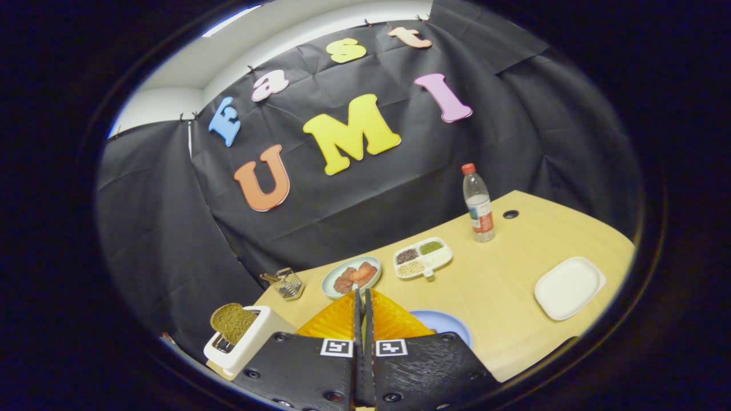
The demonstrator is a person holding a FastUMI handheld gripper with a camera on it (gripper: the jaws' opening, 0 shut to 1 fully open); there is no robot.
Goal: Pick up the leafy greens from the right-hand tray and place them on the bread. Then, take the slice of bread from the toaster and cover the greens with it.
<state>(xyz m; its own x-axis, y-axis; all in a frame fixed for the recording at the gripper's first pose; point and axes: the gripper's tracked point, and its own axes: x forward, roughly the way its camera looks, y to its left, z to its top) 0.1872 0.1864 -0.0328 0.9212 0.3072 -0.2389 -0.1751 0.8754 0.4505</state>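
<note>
Jaws closed flat together at bottom centre, holding nothing; gripper (pixel 362 311) raised over the surface (pixel 502 297). Bread slice (pixel 231 321) sits in the toaster (pixel 243 342), lower left, so the covering step isn't done. White tray (pixel 569 287) at right looks bare. Blue plate (pixel 442 322) mostly hidden behind the fingers; can't tell whether the greens are placed.

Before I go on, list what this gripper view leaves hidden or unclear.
- Blue plate: mostly behind the gripper, whose fingers are closed together with nothing visibly between them.
- Bread and leafy greens: cannot be made out.
- Toaster: body partly cut off; bread slice sticks out.
- Divided tray: contents too small to identify.
</note>
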